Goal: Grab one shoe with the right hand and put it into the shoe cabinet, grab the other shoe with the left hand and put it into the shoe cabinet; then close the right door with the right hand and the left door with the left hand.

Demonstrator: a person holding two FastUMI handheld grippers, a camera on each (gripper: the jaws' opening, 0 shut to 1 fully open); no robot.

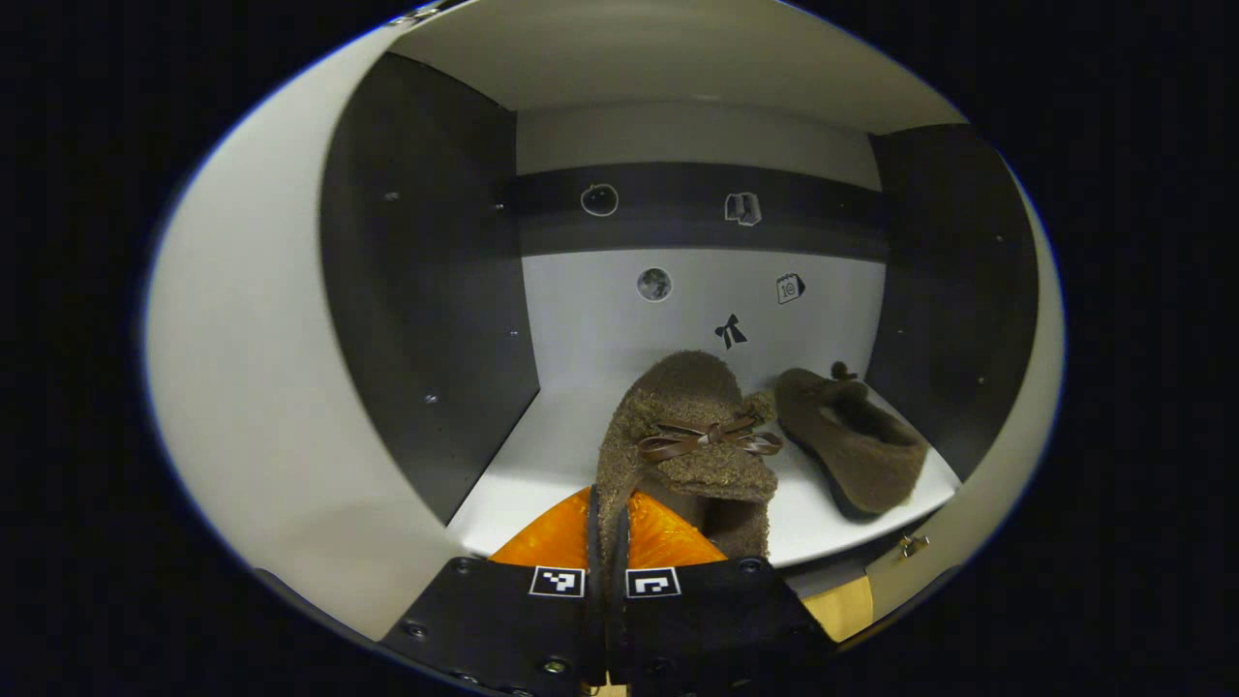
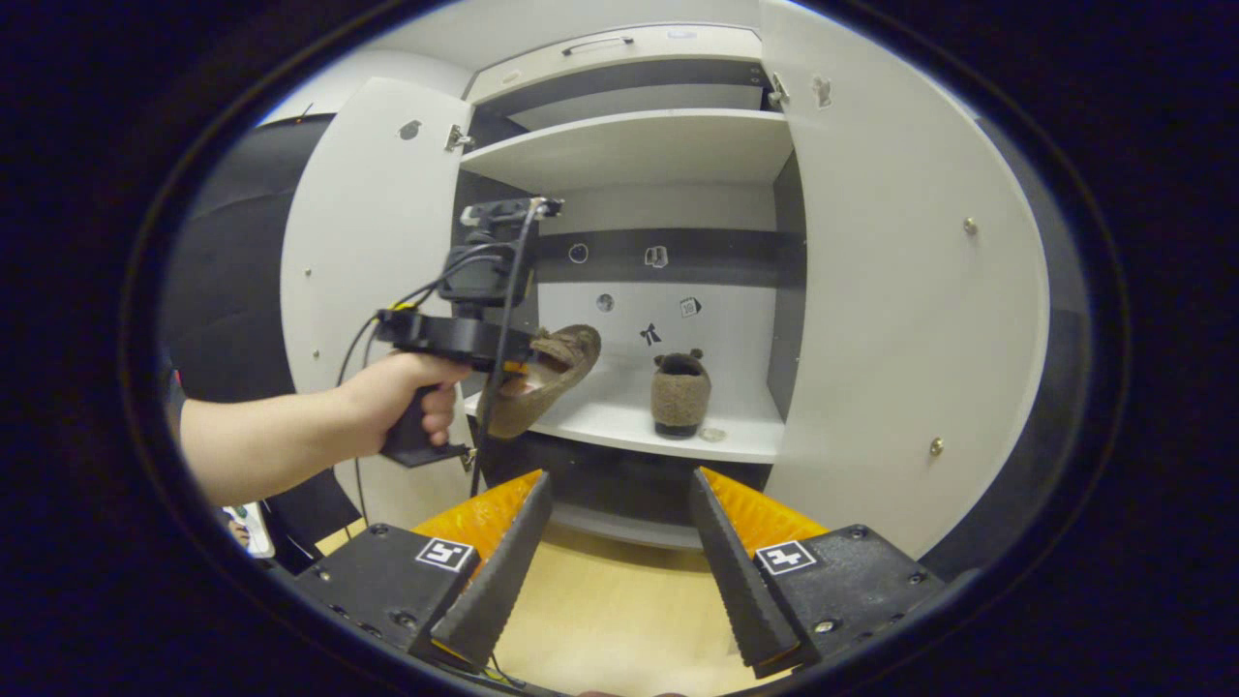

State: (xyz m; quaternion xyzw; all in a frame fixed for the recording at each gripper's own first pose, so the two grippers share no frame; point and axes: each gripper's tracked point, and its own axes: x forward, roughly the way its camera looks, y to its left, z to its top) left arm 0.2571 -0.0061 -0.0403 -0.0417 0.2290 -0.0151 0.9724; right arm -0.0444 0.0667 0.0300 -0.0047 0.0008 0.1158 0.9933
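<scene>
In the left gripper view my left gripper (image 1: 608,542) is shut on the rim of a brown fuzzy slipper (image 1: 689,436) with a brown bow, held above the white shelf (image 1: 542,455) of the shoe cabinet. A second brown slipper (image 1: 852,440) lies on that shelf to the right. In the right gripper view my right gripper (image 2: 615,552) is open and holds nothing, back from the cabinet above the wooden floor. Farther off there, a hand holds the left gripper (image 2: 465,339) with its slipper (image 2: 547,378) at the shelf's front left edge, and the other slipper (image 2: 680,395) rests on the shelf.
Both cabinet doors stand open: the left door (image 2: 373,252) behind the hand and the right door (image 2: 900,290) beside my right gripper. An upper shelf (image 2: 639,145) sits above. Small stickers mark the cabinet's back wall (image 1: 678,290). Dark side panels (image 1: 426,290) bound the compartment.
</scene>
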